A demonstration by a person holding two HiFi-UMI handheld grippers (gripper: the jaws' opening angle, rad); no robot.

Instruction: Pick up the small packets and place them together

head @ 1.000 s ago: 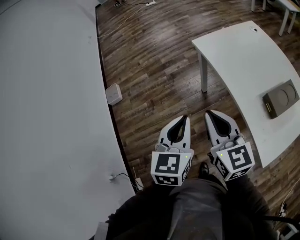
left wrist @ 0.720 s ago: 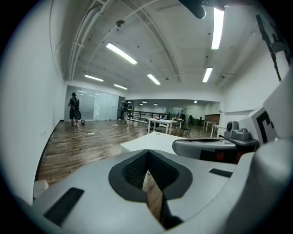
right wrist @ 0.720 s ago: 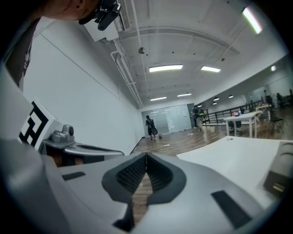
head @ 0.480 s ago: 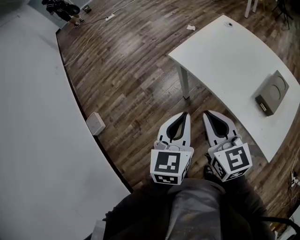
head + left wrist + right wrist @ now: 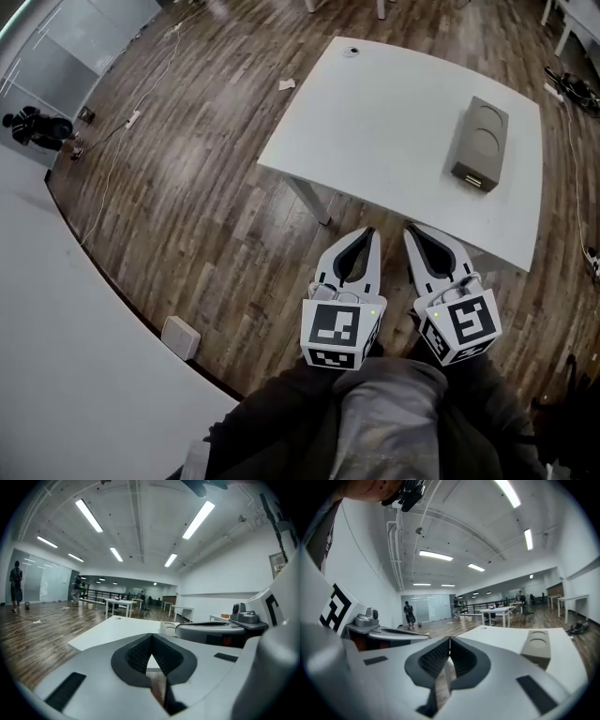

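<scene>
No small packets show in any view. My left gripper (image 5: pixel 368 232) and right gripper (image 5: pixel 411 228) are held side by side close to my body, both shut with nothing between the jaws. They point toward a white table (image 5: pixel 394 122) just ahead. A grey box with two round hollows (image 5: pixel 479 141) lies on the table's right part. In the left gripper view the shut gripper (image 5: pixel 151 637) faces the table top (image 5: pixel 117 630). The right gripper view has the shut gripper (image 5: pixel 449 640) in front of the table (image 5: pixel 497 637) and the grey box (image 5: pixel 536 651).
Dark wooden floor surrounds the table. A white wall (image 5: pixel 56 375) runs along the left, with a small white box (image 5: pixel 180 337) at its foot. A scrap of paper (image 5: pixel 286 84) and cables lie on the floor. A person (image 5: pixel 37 127) stands far off at the left.
The whole view has swung round: the white table with the grey box has come from the right edge to straight ahead of both grippers. Both grippers stay shut and side by side.
</scene>
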